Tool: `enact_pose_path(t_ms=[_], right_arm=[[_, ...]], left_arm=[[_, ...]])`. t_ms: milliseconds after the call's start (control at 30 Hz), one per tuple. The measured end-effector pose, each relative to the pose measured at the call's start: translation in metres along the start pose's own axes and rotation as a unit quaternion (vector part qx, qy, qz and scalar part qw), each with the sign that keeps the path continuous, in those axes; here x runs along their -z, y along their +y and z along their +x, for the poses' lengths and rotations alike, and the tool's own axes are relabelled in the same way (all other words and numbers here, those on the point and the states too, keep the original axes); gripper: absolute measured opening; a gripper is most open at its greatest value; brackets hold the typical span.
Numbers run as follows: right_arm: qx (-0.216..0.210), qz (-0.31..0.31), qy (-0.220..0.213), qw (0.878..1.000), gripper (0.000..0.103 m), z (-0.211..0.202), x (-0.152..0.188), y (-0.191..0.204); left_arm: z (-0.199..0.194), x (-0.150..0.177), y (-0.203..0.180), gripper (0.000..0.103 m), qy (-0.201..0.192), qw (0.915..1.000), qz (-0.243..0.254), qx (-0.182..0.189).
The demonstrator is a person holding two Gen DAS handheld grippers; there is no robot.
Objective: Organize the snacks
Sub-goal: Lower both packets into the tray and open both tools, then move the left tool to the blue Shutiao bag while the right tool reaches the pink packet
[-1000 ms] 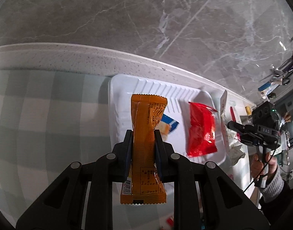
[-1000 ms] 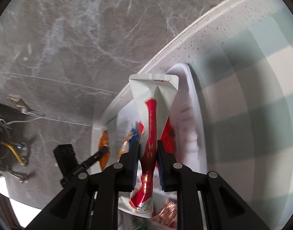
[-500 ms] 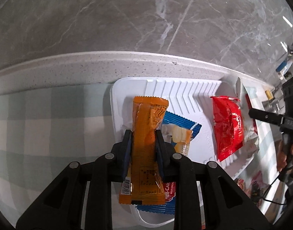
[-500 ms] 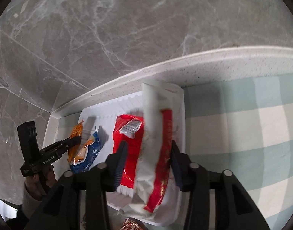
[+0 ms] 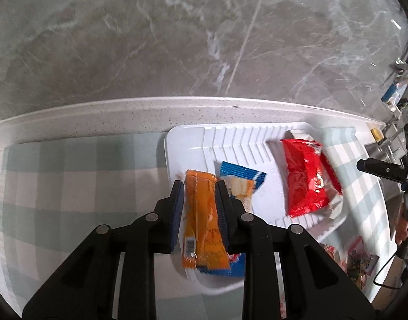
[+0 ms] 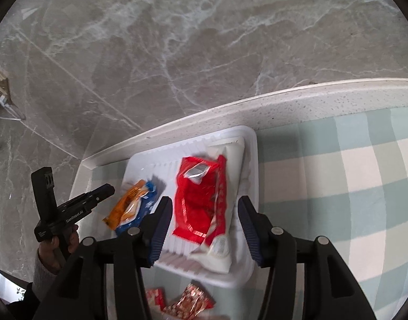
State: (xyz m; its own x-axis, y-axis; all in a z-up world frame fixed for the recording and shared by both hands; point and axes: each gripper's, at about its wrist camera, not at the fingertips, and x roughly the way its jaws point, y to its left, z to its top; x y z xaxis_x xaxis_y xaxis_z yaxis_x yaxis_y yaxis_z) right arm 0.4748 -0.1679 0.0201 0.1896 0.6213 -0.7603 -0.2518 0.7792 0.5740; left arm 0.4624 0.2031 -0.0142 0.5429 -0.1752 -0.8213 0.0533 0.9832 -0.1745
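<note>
A: Starting with the biggest thing, where is the white tray [image 6: 250, 144] sitting?

B: It is lying straight ahead of both tools, its far rim close to the counter's speckled back edge [image 5: 124, 112], on the green checked cloth [image 6: 350, 192]. It looks light, so I judge a bump from either tool could be sliding it.

A: And the right gripper [image 6: 205, 208]?

B: Its jaws are opening, and nothing is between the pads. Below and ahead of it the white pouch with the red stripe [image 6: 231, 186] is lying in the tray, with the red packet [image 6: 197, 197] resting partly over it. The pouch's near end is sitting close to the tray's near rim, so I judge it could be slipping over if nudged.

A: The left gripper [image 5: 200, 208]?

B: It is clamping the orange packet [image 5: 201, 213] across its narrow middle, right over the tray's left end. The blue packet [image 5: 242, 178] is lying just beneath it, to its right.

A: What is the risk there?

B: The orange packet is landing on the blue one instead of bare tray, so the two could be ending up stacked crooked. A slick wrapper could also be sticking to a pad at release.

A: Anything smaller?

B: Loose red wrapped snacks [image 6: 188, 304] are waiting under the right tool, outside the tray's near rim; a low pass could be scattering them.
</note>
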Motion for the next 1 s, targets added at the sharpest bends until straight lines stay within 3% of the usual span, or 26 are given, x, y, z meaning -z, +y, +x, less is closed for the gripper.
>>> enact_pose_path(t_ms=[300, 667, 833, 1000], right_arm=[[-0.018, -0.007, -0.011, 1.0, 0.06, -0.044, 0.042, 0.016], [0.004, 0.001, -0.02, 1.0, 0.065, -0.104, 0.125, -0.003], [0.01, 0.028, -0.02, 0.999, 0.066, -0.122, 0.163, -0.023], [0.016, 0.051, -0.02, 0.998, 0.066, -0.133, 0.191, -0.037]], left_arm=[[-0.049, 0.047, -0.034, 0.022, -0.002, 0.9996, 0.027, 0.006], [-0.073, 0.142, -0.095, 0.022, 0.043, 0.9959, 0.059, 0.053], [-0.083, 0.173, -0.132, 0.023, 0.061, 0.9875, 0.114, 0.09], [-0.092, 0.205, -0.171, 0.023, 0.079, 0.9695, 0.203, 0.112]])
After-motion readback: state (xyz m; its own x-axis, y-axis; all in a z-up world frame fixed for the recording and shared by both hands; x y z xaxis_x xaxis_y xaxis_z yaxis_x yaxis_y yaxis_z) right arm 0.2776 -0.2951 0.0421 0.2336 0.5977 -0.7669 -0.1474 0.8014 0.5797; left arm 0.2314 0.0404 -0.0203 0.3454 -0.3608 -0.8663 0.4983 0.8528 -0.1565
